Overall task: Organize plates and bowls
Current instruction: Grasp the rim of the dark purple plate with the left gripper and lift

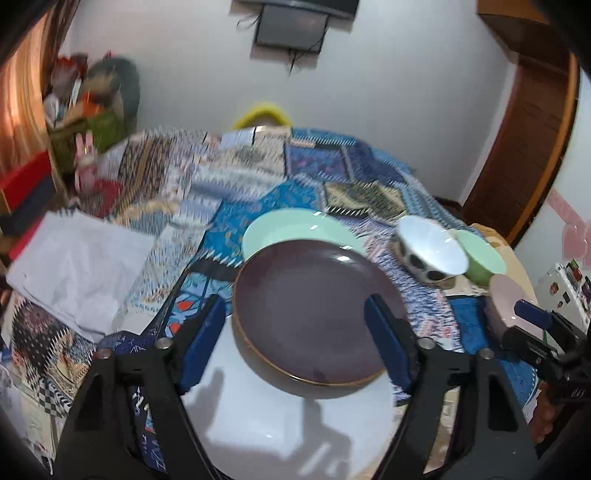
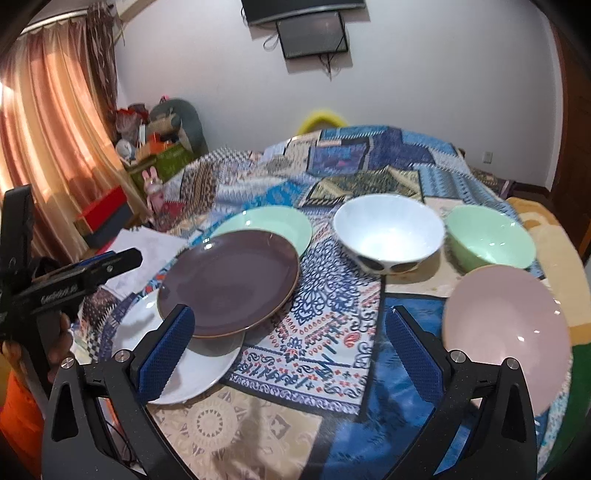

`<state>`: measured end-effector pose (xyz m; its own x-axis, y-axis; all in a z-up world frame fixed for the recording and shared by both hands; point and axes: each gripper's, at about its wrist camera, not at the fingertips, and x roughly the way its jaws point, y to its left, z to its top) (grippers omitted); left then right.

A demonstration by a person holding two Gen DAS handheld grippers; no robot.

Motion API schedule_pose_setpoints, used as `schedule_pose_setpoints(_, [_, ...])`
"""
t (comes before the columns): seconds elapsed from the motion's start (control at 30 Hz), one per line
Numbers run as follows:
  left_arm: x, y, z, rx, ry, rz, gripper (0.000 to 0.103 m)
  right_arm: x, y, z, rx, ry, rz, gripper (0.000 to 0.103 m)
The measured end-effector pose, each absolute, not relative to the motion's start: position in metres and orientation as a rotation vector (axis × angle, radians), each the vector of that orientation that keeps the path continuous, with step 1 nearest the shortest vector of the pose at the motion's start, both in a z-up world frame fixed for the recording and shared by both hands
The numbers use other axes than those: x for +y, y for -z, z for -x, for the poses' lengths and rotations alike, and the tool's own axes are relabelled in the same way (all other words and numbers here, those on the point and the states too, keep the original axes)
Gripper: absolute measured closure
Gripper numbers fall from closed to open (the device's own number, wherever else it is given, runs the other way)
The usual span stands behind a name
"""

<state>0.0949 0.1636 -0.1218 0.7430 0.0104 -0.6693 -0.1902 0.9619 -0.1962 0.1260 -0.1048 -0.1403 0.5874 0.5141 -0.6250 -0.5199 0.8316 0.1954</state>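
Sitting tilted across two other plates, the dark purple-brown round plate with a thin tan rim (image 2: 231, 282) has its near edge on the white round plate (image 2: 192, 365) and its far edge over the mint green round plate (image 2: 280, 223). All three lie on a bed covered with a blue patchwork patterned bedspread (image 2: 332, 306).

Left claw (image 1: 295, 343) is released, blue pads spread wide. In the left wrist view the purple-brown plate (image 1: 314, 314) fills the gap between them; the right pad overlaps the plate's edge, contact cannot be told. Nothing is clamped.

Right claw (image 2: 291, 347) is also released, jaws wide apart over bare bedspread, grasping nothing. Its left pad sits just in front of the white plate, its right pad just beside the pale pink round bowl (image 2: 506, 332).

Right of the plates, the white bowl with dark oval spots on its outside (image 2: 389, 230) stands upright. The light green bowl (image 2: 489, 236) is just beside it, the pink bowl nearer the camera.

White crumpled paper sheet (image 1: 77, 273) lies left on the bed, apart from the plates. Behind the bed: white wall, a dark wall-mounted screen (image 2: 312, 35), orange curtains (image 2: 48, 140) at left, and a cluttered pile of toys and boxes (image 2: 159, 136). The left wrist view is motion-blurred.
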Motion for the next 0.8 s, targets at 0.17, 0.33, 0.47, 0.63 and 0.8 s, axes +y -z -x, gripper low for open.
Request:
schedule_pose_setpoints(0.17, [0.197,0.149,-0.123,0.82,-0.114,0.316,0.048,-0.09,0.155,-0.146,0.8,-0.607,0.012,0.012])
schedule_pose_setpoints(0.33, [0.209,0.165,-0.144,0.88,-0.115,0.284,0.054,-0.082,0.165,-0.165,0.866,-0.605,-0.014,0.023])
schedule_pose_setpoints(0.47, [0.213,0.175,-0.159,0.917,-0.1,0.257,0.061,-0.071,0.174,-0.175,0.9,-0.604,-0.002,0.036])
schedule_pose_setpoints(0.63, [0.218,0.185,-0.173,0.955,-0.093,0.232,0.066,-0.059,0.185,-0.181,0.939,-0.611,0.014,0.049])
schedule_pose_setpoints(0.8, [0.219,0.192,-0.182,0.99,-0.063,0.228,0.073,-0.055,0.193,-0.192,0.987,-0.617,-0.012,0.063])
